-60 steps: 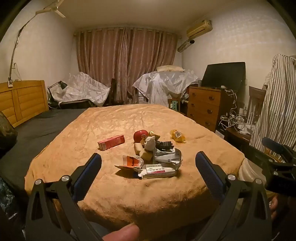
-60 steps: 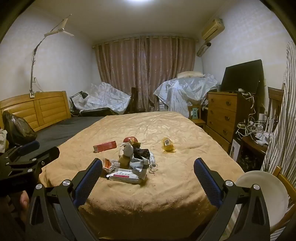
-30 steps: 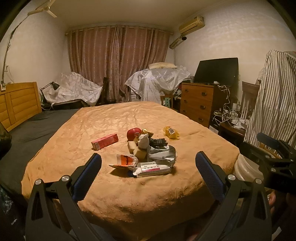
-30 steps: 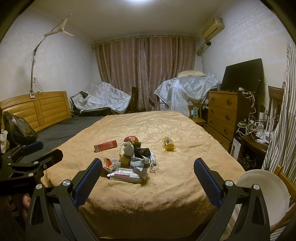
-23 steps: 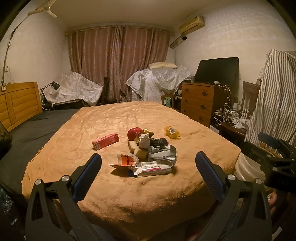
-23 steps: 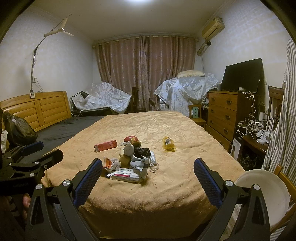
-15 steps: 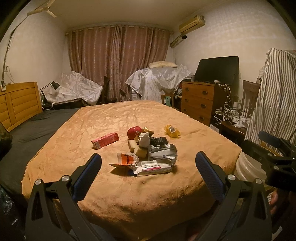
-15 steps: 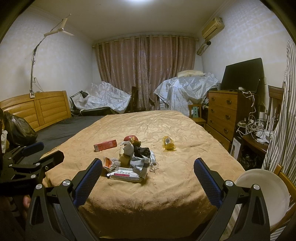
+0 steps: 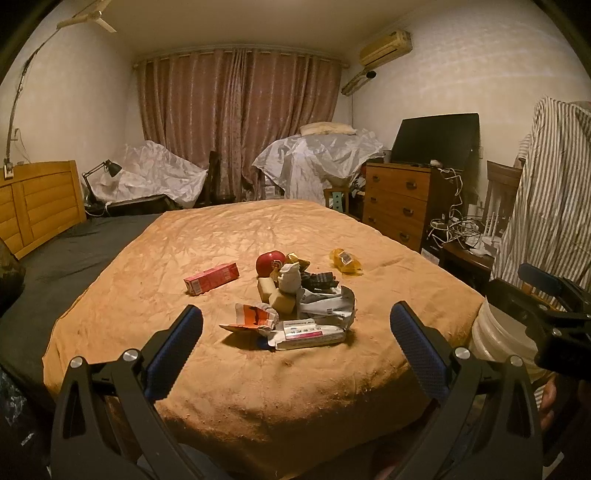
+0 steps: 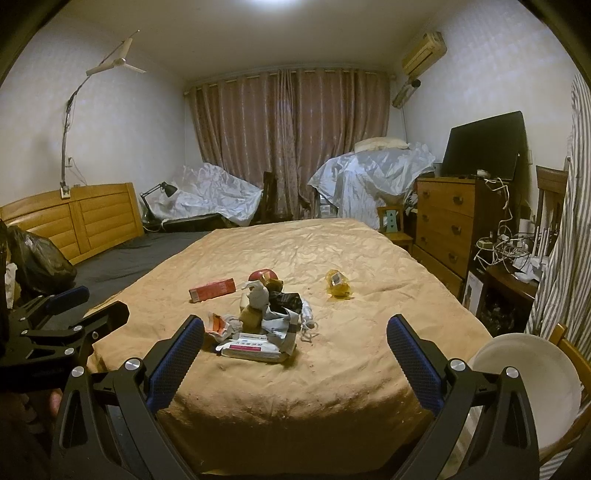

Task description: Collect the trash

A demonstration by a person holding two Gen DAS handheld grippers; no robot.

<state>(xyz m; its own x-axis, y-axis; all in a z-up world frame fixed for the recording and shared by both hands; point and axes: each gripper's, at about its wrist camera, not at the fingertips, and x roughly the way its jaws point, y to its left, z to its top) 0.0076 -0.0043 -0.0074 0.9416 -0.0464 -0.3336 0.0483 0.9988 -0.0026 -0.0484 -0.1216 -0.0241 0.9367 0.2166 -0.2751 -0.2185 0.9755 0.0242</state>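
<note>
Dim, warm-orange indoor light — a ceiling lamp point(image 10: 273, 3) glares at the right view's top edge. Fisheye bends walls; corners vignette black — far details soft.

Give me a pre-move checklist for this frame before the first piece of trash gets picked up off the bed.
1. Left tool open and empty: ok.
2. Right tool open and empty: ok.
3. Trash pile in view and unobstructed: ok.
4. Stray items located, red box and yellow wrapper lying apart from the pile: ok.
5. White bucket beside the bed, opening unobstructed: ok.
6. Tools within reach of the pile: not ok, both hang short of the bedspread edge.
</note>
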